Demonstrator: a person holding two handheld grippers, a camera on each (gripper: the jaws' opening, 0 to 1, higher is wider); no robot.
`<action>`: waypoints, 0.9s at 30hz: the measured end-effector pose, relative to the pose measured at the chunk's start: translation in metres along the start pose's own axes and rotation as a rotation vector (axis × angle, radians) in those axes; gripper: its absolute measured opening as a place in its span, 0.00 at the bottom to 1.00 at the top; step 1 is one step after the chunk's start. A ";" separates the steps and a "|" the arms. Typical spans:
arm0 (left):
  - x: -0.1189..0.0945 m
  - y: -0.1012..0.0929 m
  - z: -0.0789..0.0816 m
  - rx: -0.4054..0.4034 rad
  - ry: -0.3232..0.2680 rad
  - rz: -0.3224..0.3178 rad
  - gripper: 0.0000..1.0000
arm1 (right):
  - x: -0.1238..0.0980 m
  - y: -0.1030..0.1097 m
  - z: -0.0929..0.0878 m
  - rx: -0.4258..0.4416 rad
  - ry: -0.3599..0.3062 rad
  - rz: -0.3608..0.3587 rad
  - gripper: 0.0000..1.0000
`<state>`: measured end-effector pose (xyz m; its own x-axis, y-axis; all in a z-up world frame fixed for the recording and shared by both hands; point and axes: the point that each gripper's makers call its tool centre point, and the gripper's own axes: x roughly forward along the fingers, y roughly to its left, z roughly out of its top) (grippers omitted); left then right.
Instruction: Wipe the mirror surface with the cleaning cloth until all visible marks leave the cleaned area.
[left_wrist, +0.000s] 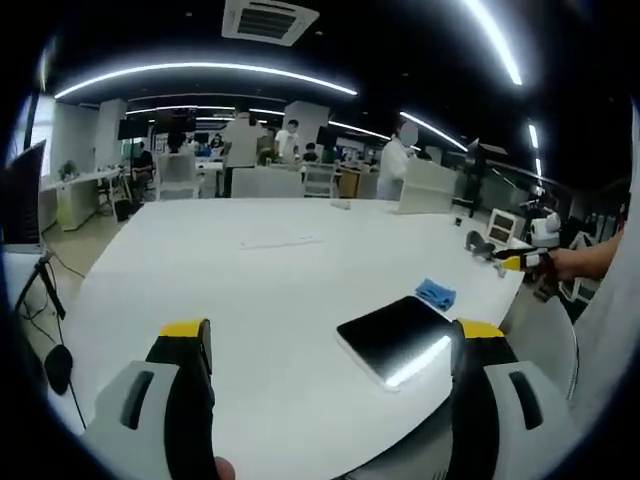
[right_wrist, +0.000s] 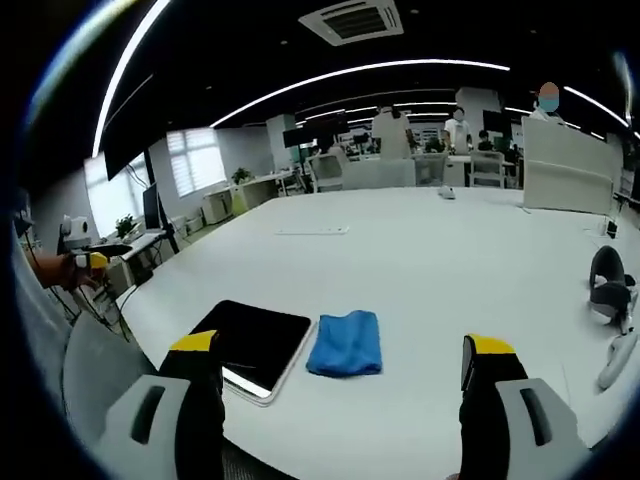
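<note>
Mirror (left_wrist: 393, 338) and cleaning cloth (left_wrist: 436, 294) both lie on the broad white surface (left_wrist: 250, 300) in front of me, one of each. The mirror is a flat, thin rectangle with rounded corners and a pale rim; its glossy face looks almost black and carries a bright streak of reflected ceiling light along one edge. It sits close to the near edge of the surface, with one corner reaching almost to that edge. In the right gripper view the mirror (right_wrist: 252, 347) has its long axis running from the near edge away toward the far side, slightly slanted. The cloth (right_wrist: 346, 343) is blue, soft and nappy, folded into a rough rectangle. It lies just beside the mirror's long side, roughly parallel to it; I cannot tell whether the two touch.

My left gripper (left_wrist: 330, 345) has its two jaws spread wide, grey and black with yellow tips, holding nothing above the near edge of the surface. My right gripper (right_wrist: 345, 360) is likewise spread wide and empty, with the mirror and cloth lying between its yellow-tipped jaws in that view.

Smooth and matte, the surface has a curved outline. A grey headset-like object (right_wrist: 608, 285) rests near its right edge in the right gripper view. Long strip lights (left_wrist: 200, 70) curve across the dark ceiling, where one square air vent (left_wrist: 268, 20) is set.
</note>
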<state>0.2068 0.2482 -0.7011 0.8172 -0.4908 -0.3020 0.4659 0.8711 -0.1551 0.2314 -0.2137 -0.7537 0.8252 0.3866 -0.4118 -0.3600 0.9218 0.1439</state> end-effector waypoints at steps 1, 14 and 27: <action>0.001 -0.001 -0.003 0.007 0.005 0.002 0.99 | 0.000 -0.003 0.000 0.002 -0.004 0.000 0.99; 0.019 -0.026 -0.004 0.007 0.017 0.043 0.99 | -0.005 -0.038 -0.022 0.035 0.029 0.017 0.99; 0.028 -0.030 0.003 0.014 0.016 0.065 0.99 | -0.003 -0.051 -0.009 0.003 0.015 0.041 0.99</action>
<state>0.2169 0.2084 -0.7024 0.8405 -0.4324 -0.3263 0.4163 0.9010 -0.1217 0.2437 -0.2624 -0.7681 0.8032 0.4237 -0.4187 -0.3921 0.9052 0.1638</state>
